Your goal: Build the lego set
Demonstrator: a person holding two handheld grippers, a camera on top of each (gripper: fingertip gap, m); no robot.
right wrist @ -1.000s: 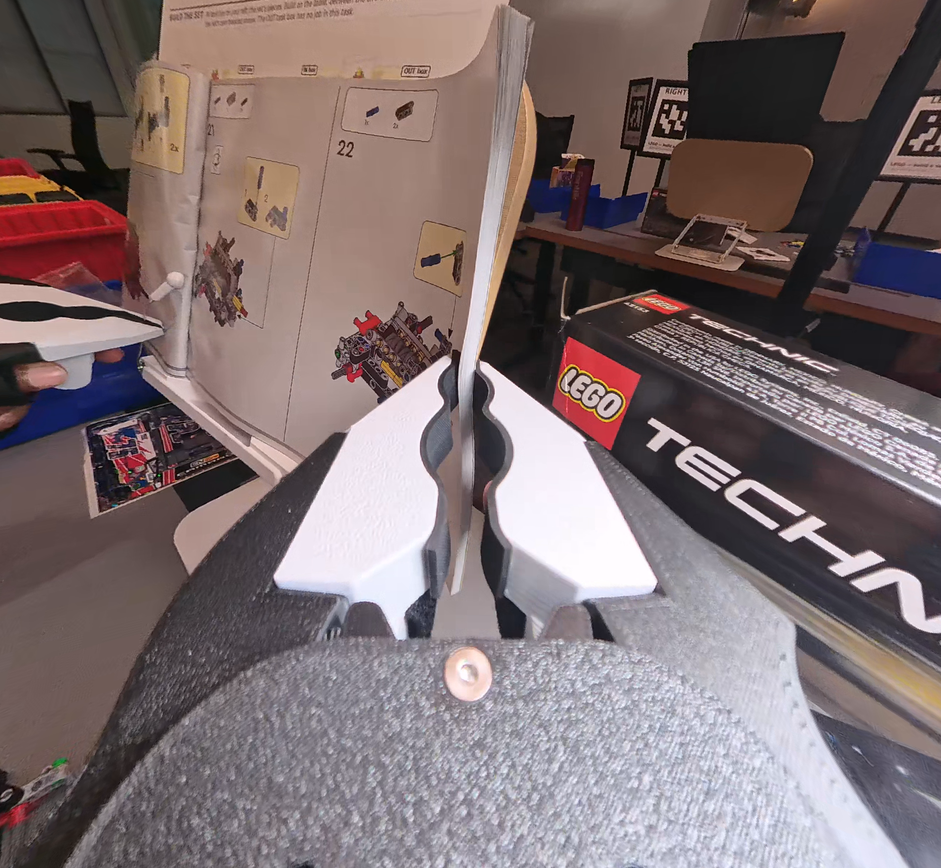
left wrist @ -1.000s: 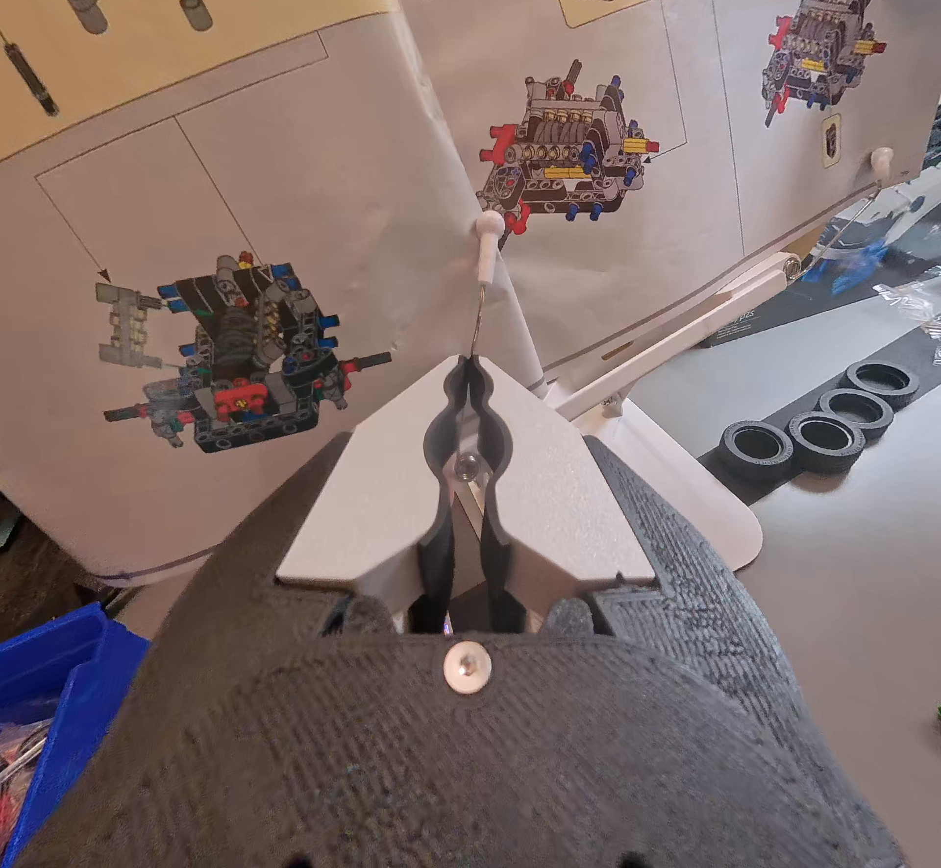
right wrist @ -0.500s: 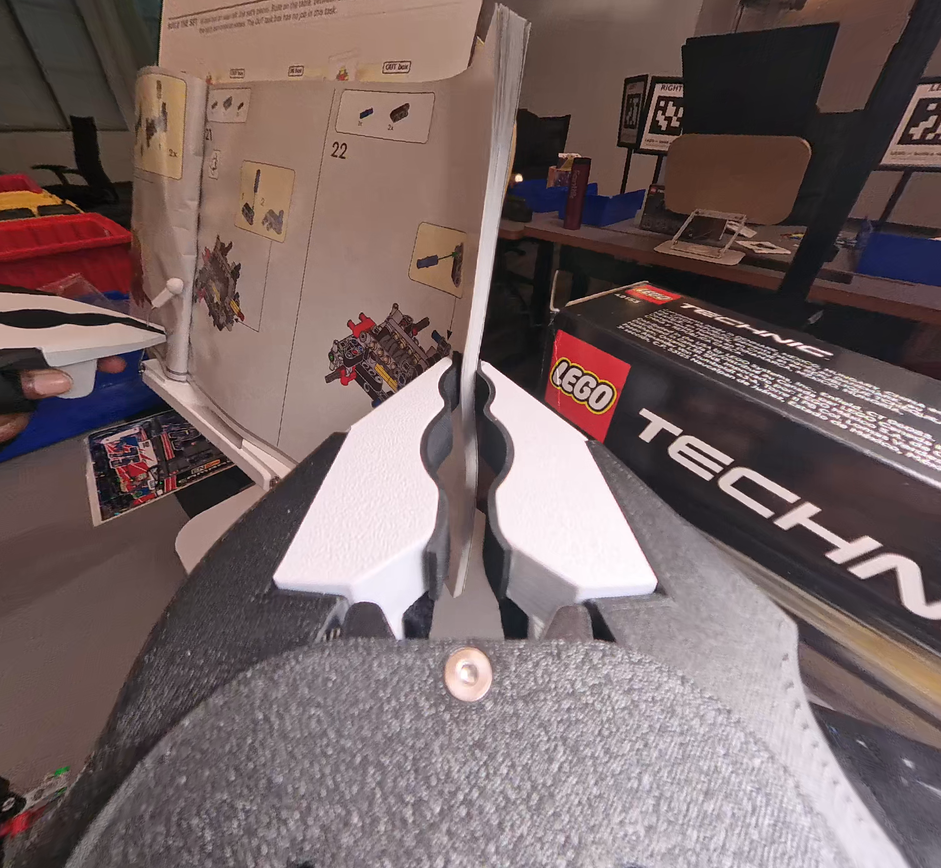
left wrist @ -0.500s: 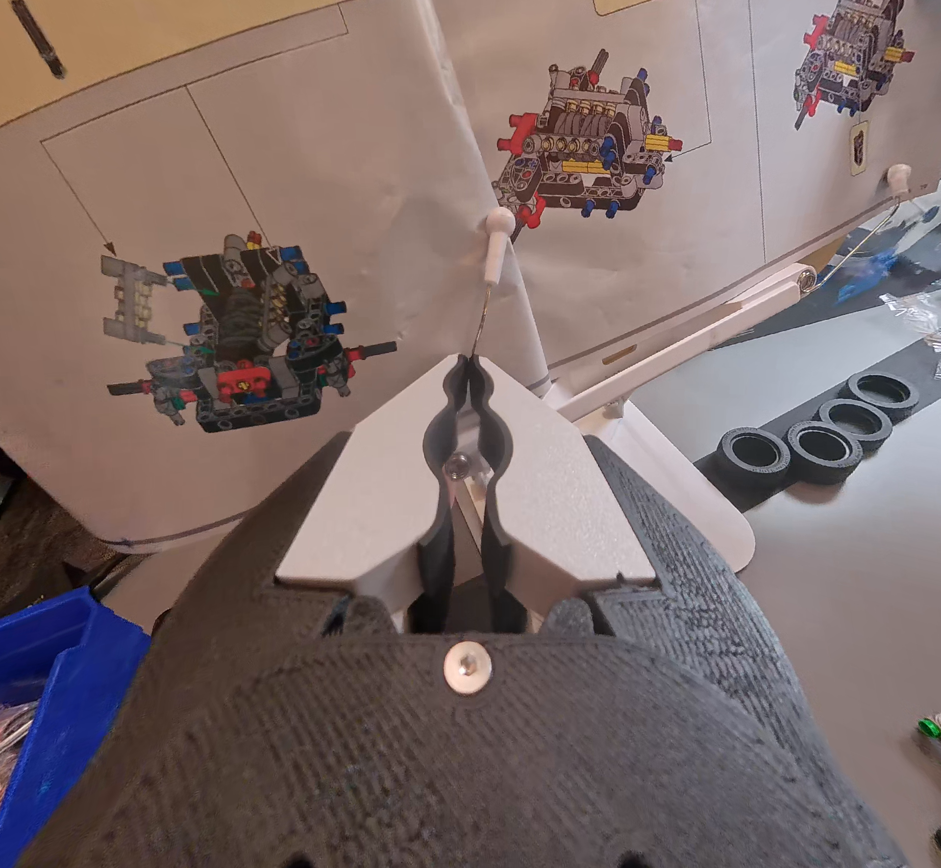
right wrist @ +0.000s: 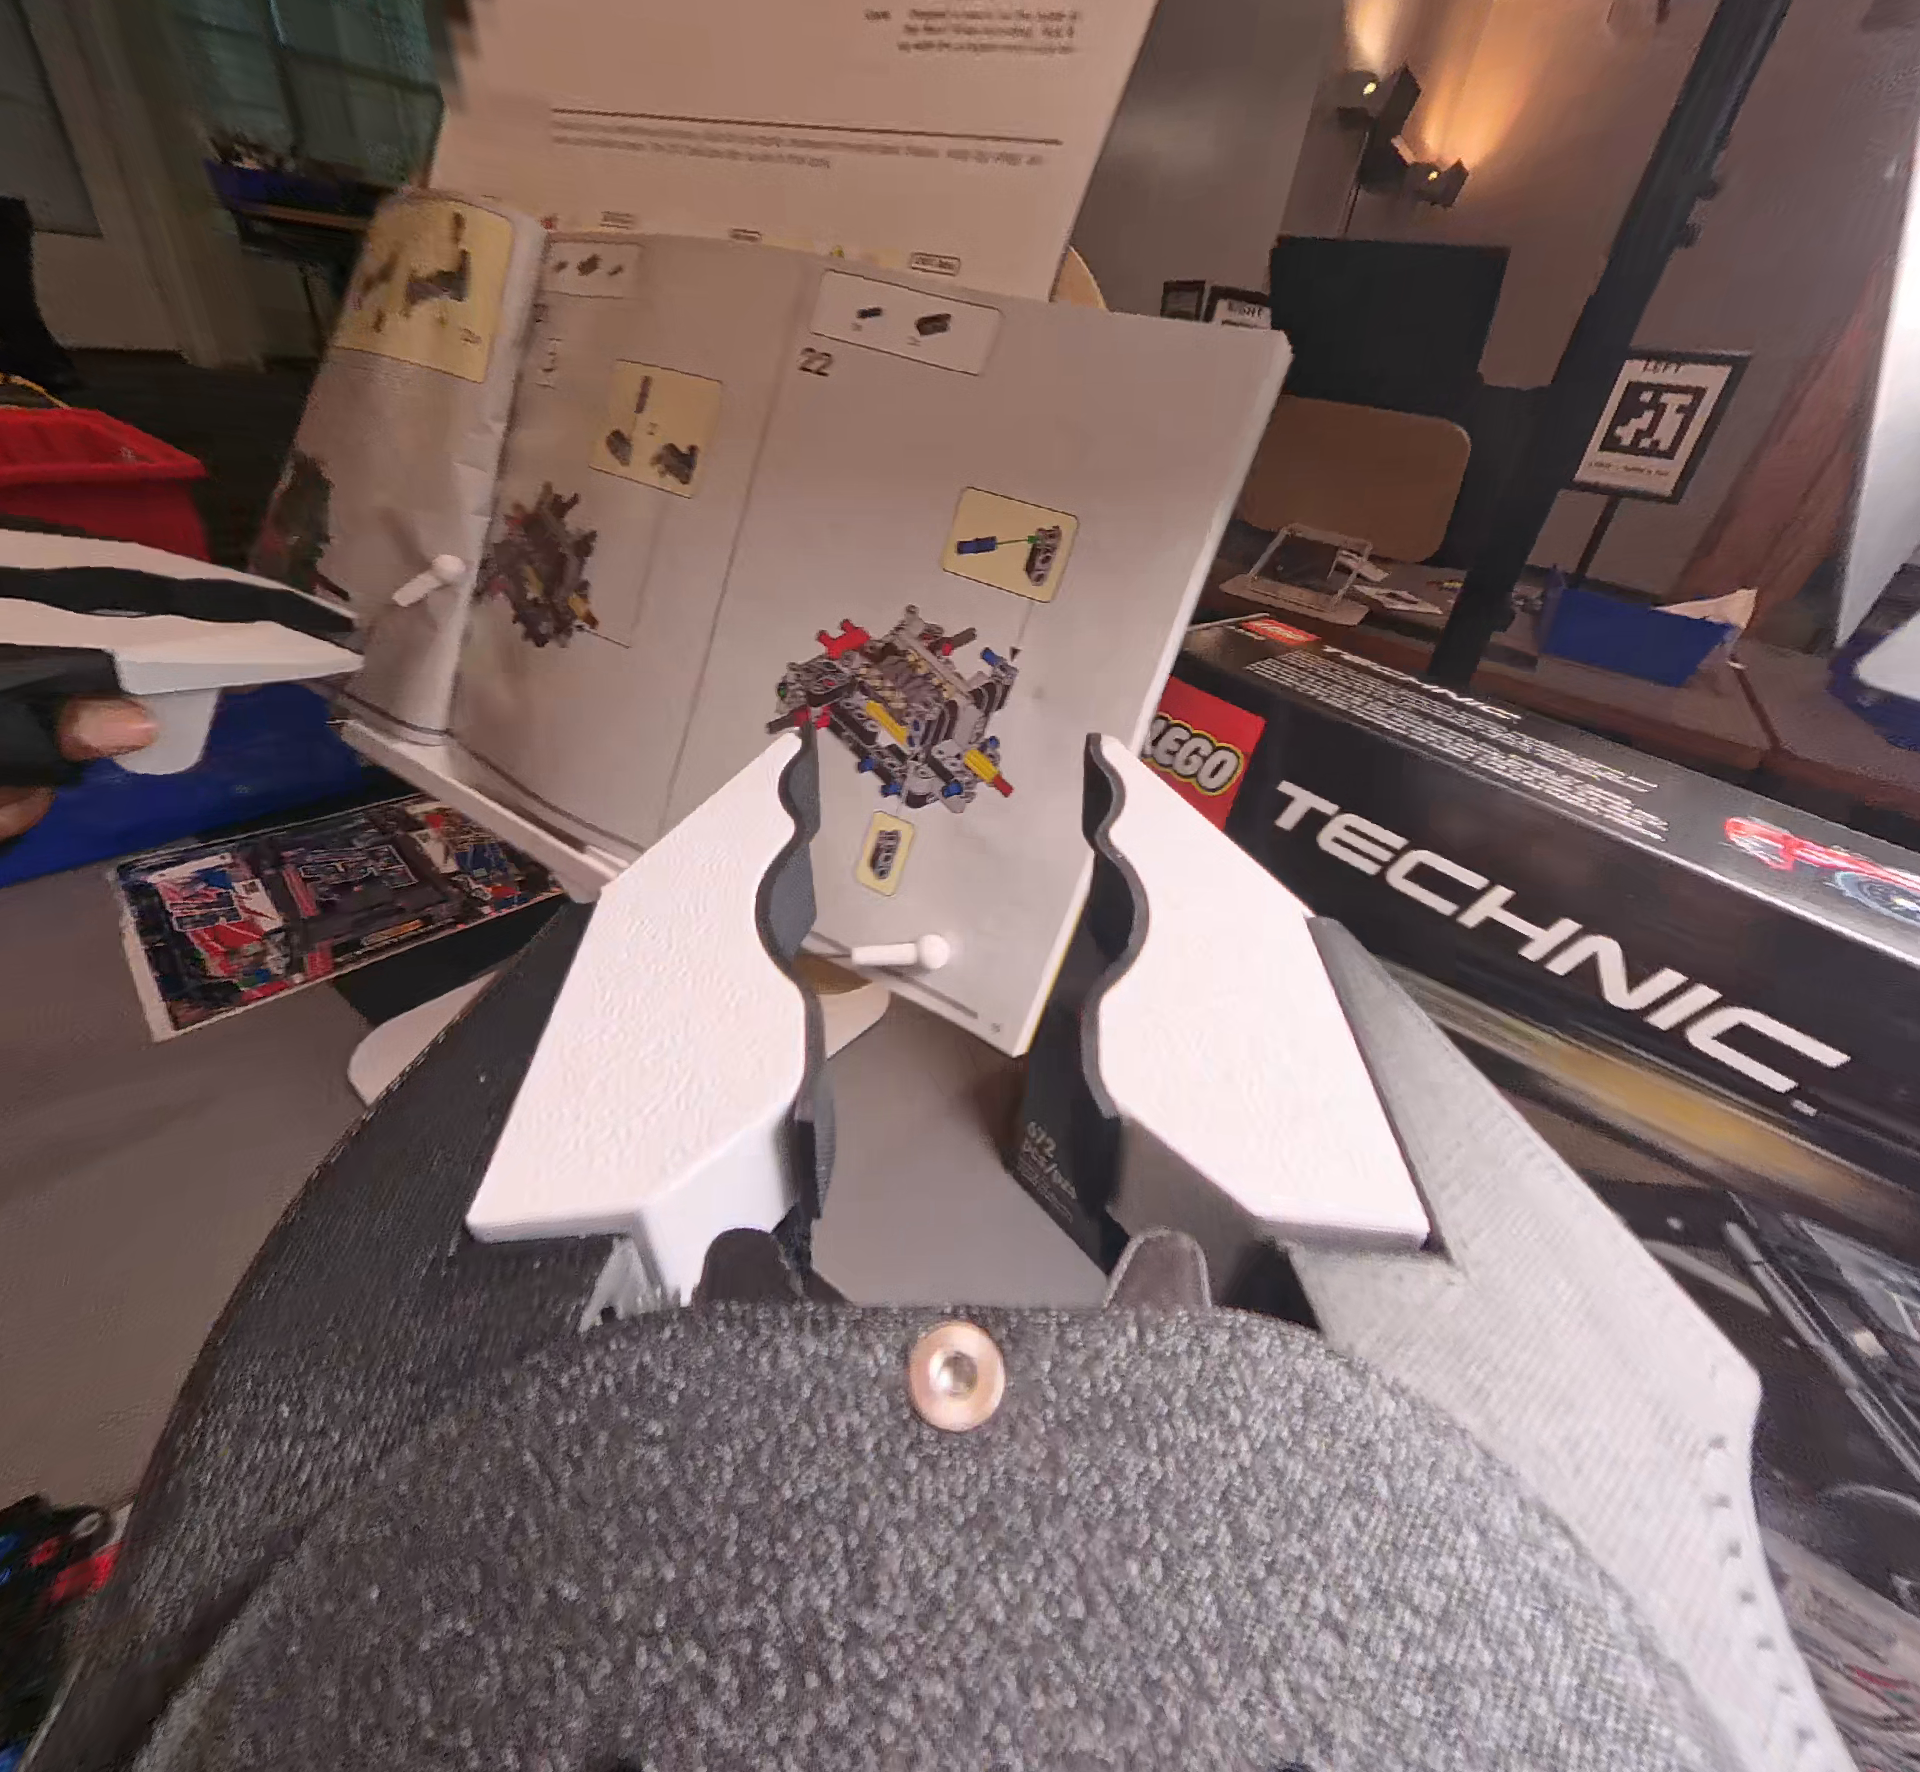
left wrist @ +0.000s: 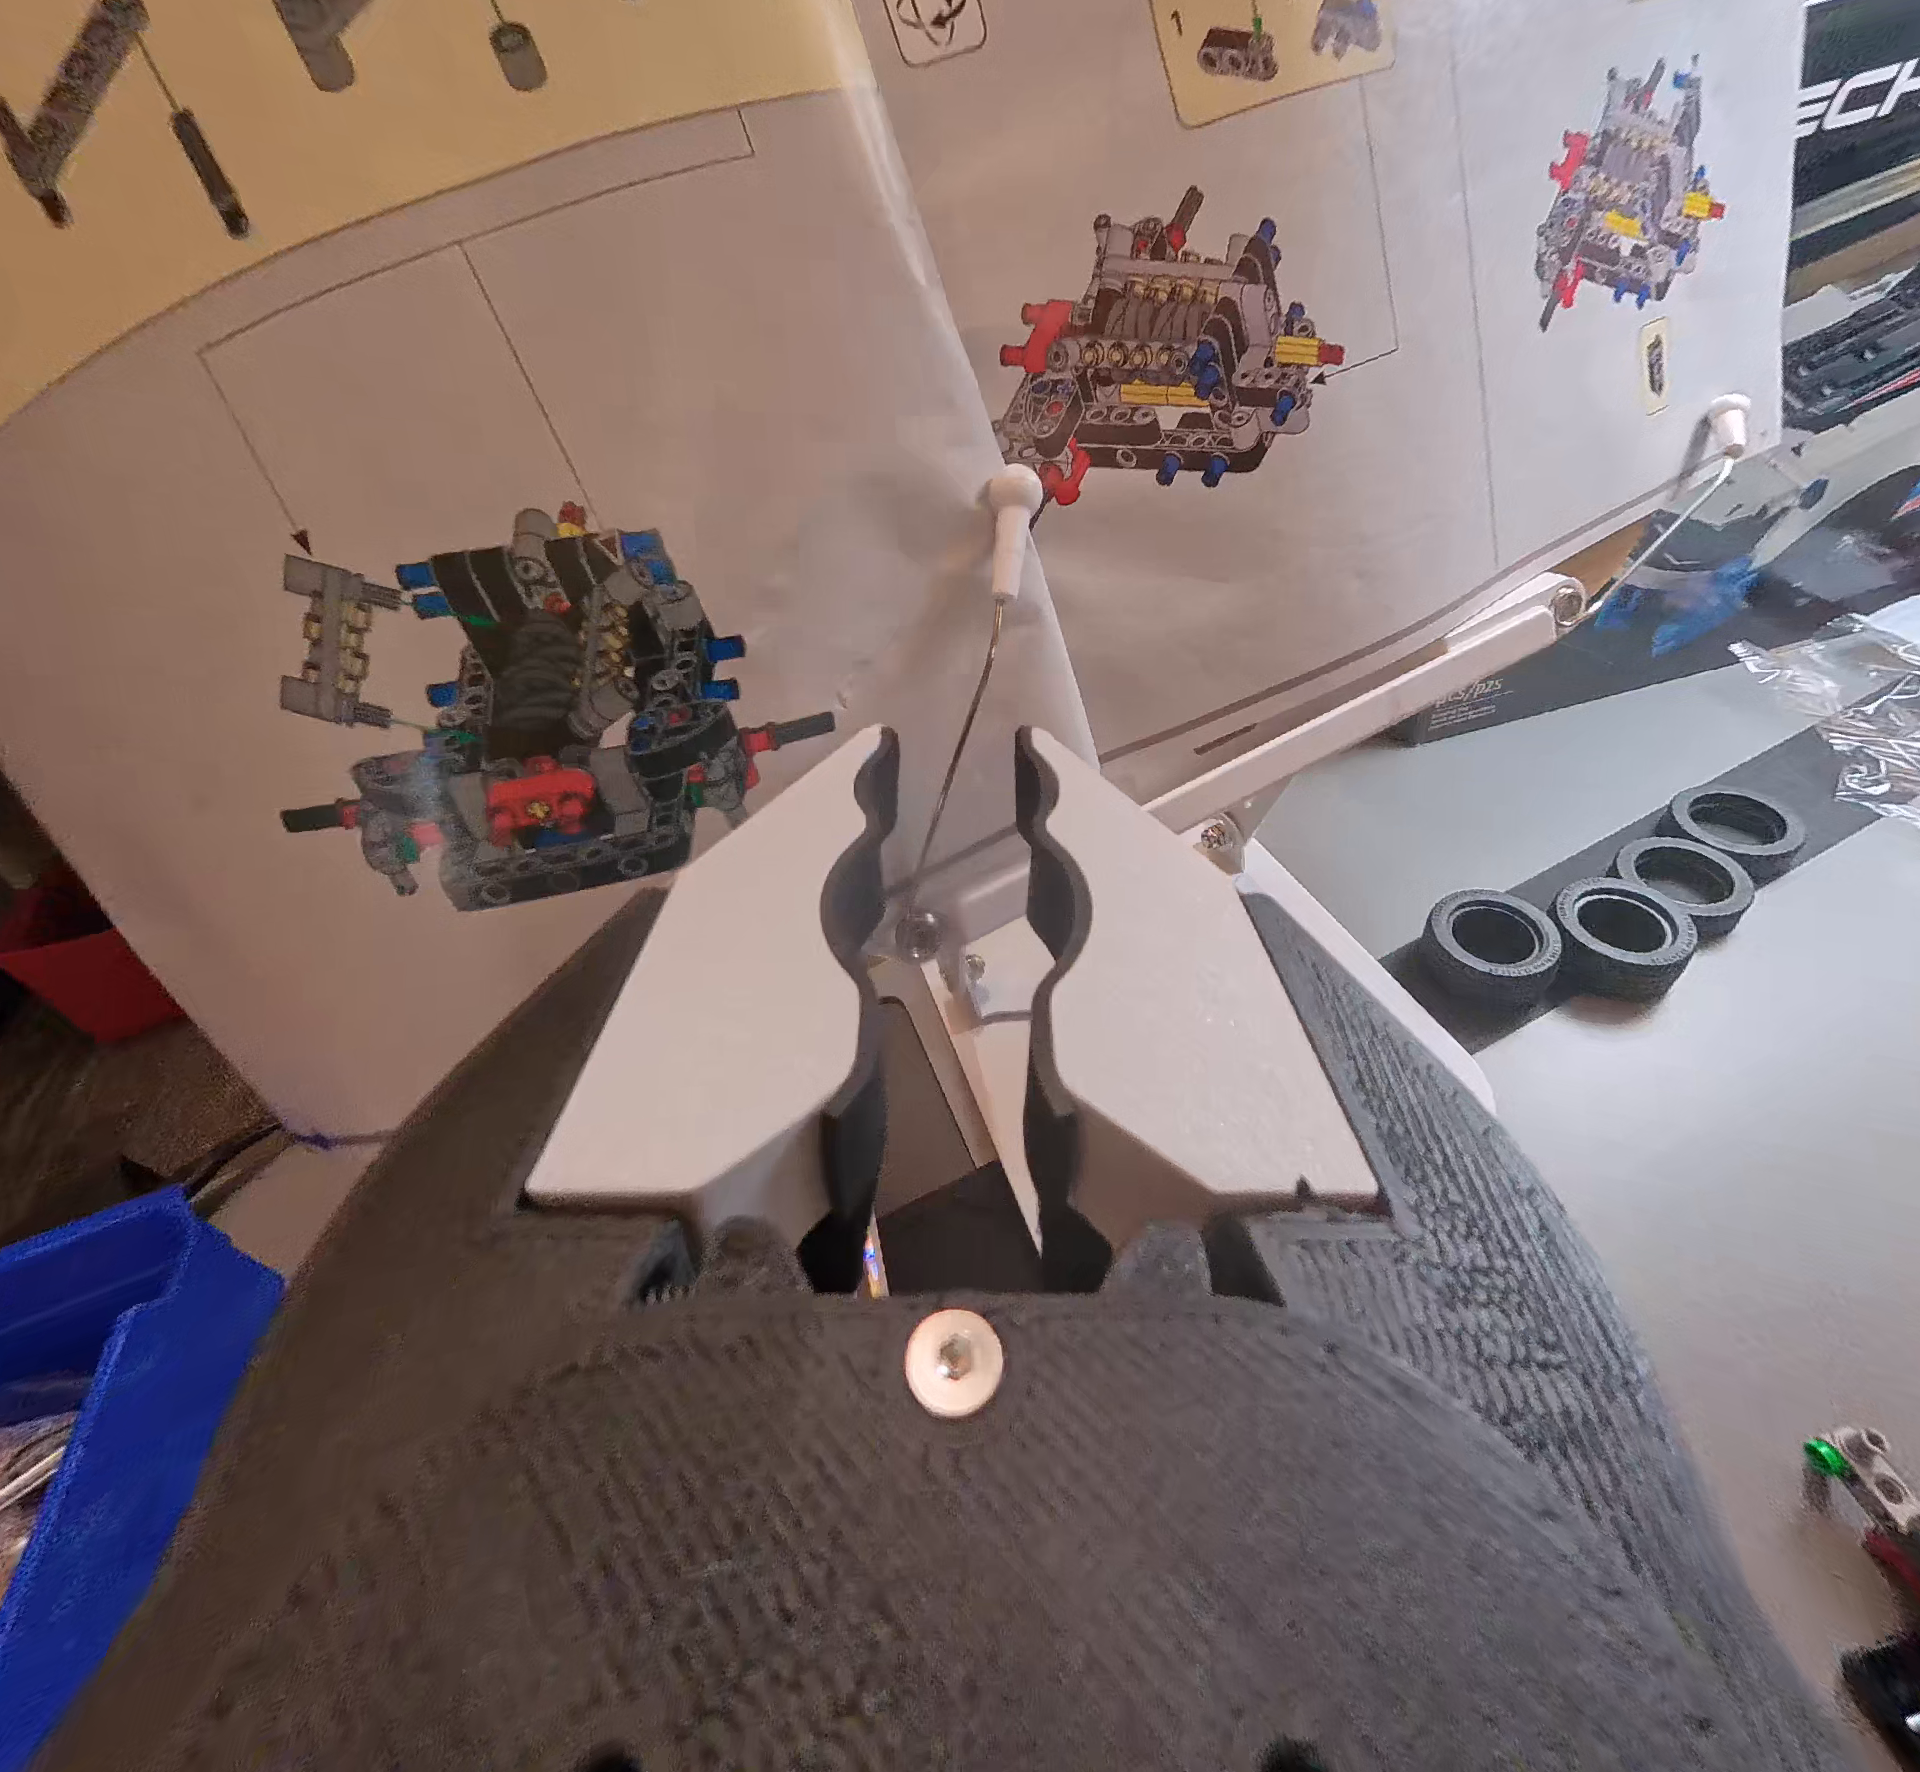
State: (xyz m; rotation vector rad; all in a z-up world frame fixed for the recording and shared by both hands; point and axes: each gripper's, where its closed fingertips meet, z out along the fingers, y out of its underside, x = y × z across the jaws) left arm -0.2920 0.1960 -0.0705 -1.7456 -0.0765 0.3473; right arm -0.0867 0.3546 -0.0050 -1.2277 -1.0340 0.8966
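The instruction booklet (left wrist: 644, 434) stands open on a white book stand (left wrist: 1351, 673). A wire page clip with a white tip (left wrist: 1008, 517) lies against the booklet's spine. My left gripper (left wrist: 948, 746) is open, its jaws on either side of the clip's wire, holding nothing. In the right wrist view the booklet (right wrist: 914, 496) faces me with its right page flat, held by a second white-tipped clip (right wrist: 899, 953). My right gripper (right wrist: 943, 751) is open and empty, a short way in front of that page. The left gripper (right wrist: 177, 652) shows at the left edge.
Several black tyres (left wrist: 1621, 901) lie in a row on a dark sheet right of the stand. A blue bin (left wrist: 94, 1390) is at lower left. The black set box (right wrist: 1558, 849) lies right of the booklet. A sticker sheet (right wrist: 322, 891) lies on the grey table. Small loose parts (left wrist: 1860, 1494) sit at right. The tips of one gripper are about 25 cm away from the tips of the other.
My left gripper was shut on the clip's wire and has opened. My right gripper was shut on the page edge, has let go and pulled back; the page now lies flat on the stand.
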